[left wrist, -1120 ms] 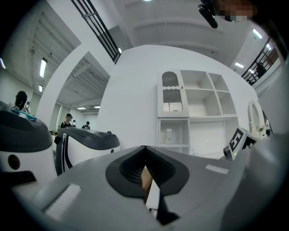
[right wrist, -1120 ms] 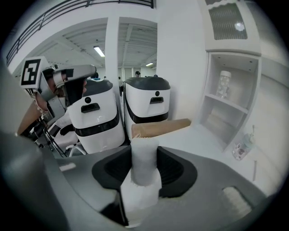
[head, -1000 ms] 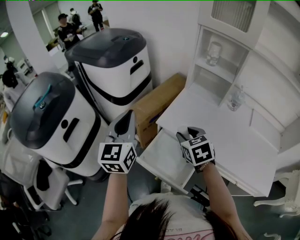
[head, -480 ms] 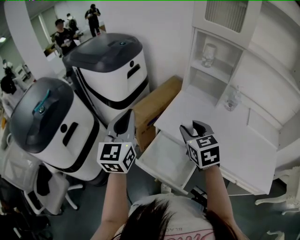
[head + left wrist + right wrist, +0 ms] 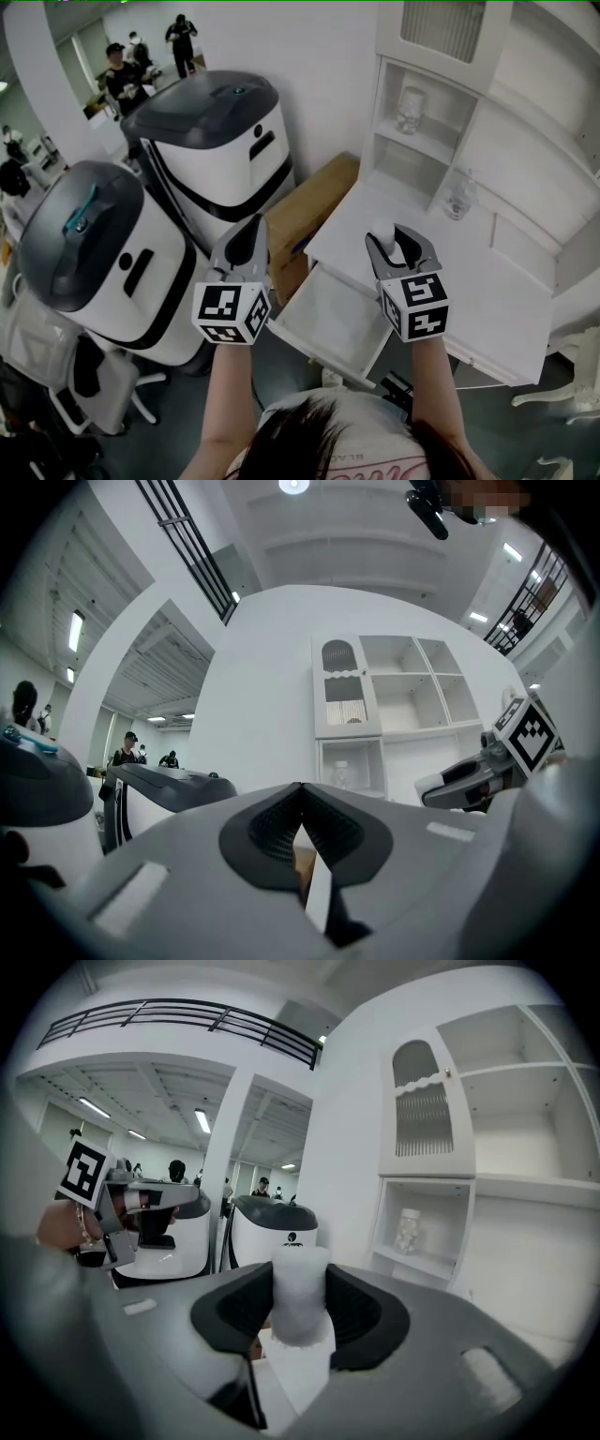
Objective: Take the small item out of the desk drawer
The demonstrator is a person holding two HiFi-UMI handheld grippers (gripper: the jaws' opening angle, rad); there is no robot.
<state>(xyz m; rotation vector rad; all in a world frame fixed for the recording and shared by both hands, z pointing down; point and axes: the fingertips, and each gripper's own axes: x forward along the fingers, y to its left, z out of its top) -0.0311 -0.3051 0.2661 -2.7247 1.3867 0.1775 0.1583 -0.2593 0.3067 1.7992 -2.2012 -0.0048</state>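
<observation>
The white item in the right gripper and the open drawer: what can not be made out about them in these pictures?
- white item: in the right gripper view, its lower part is hidden between the pads of the right gripper; in the head view, it is too small to identify.
- drawer: in the head view, its right end is covered by that gripper; the gripper views do not show its inside.
- shelf object: too small in all views.
</observation>
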